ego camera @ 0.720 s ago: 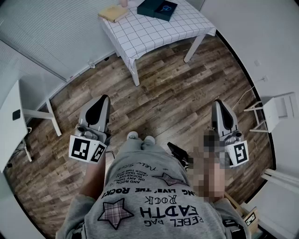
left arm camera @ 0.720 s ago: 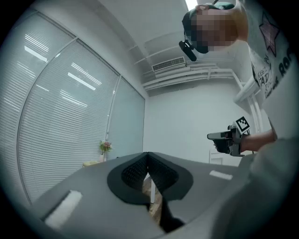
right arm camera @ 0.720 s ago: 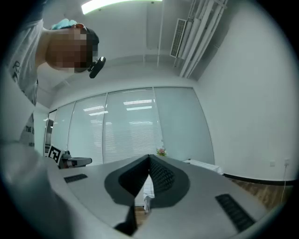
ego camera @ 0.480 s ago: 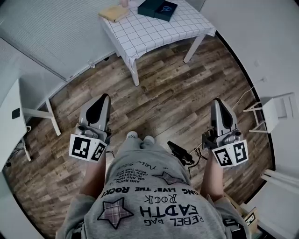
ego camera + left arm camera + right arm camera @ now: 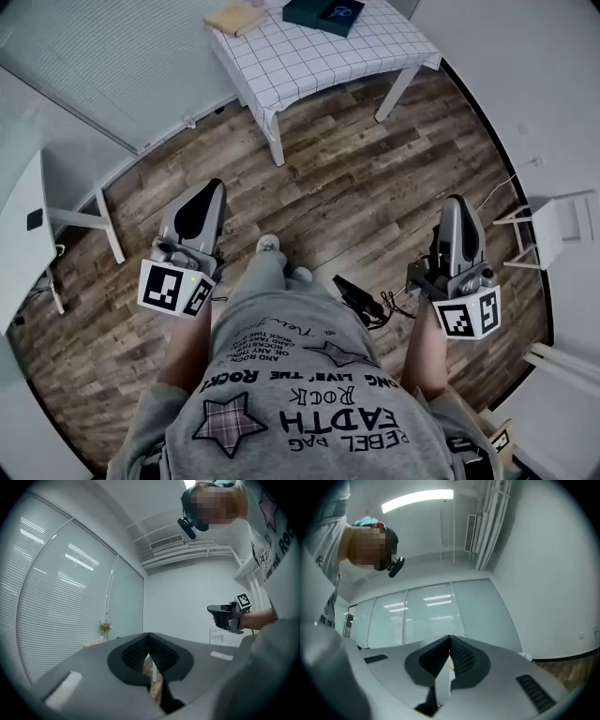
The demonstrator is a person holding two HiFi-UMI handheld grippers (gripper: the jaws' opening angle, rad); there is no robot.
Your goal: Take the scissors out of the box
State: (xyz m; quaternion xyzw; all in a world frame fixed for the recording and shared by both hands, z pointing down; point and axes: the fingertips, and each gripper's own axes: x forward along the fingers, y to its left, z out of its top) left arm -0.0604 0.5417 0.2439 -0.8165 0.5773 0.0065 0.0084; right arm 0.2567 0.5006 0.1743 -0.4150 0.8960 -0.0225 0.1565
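Note:
A dark box (image 5: 322, 13) lies on the white checked table (image 5: 319, 56) at the far top of the head view; a blue shape inside it looks like the scissors' handles (image 5: 343, 11). Both grippers are held well short of the table, over the wooden floor. My left gripper (image 5: 206, 190) points toward the table, its jaws closed together with nothing in them, as the left gripper view (image 5: 148, 641) shows too. My right gripper (image 5: 457, 203) is also shut and empty, seen too in the right gripper view (image 5: 450, 641).
A tan flat object (image 5: 234, 19) lies on the table left of the box. A white desk (image 5: 23, 225) stands at the left and a white stool (image 5: 553, 225) at the right. A black device with cables (image 5: 361, 298) lies on the floor by the person's feet.
The table has slid toward the top edge of the head view. One foot has stepped forward. The right gripper sits slightly lower and further right; the left has hardly moved.

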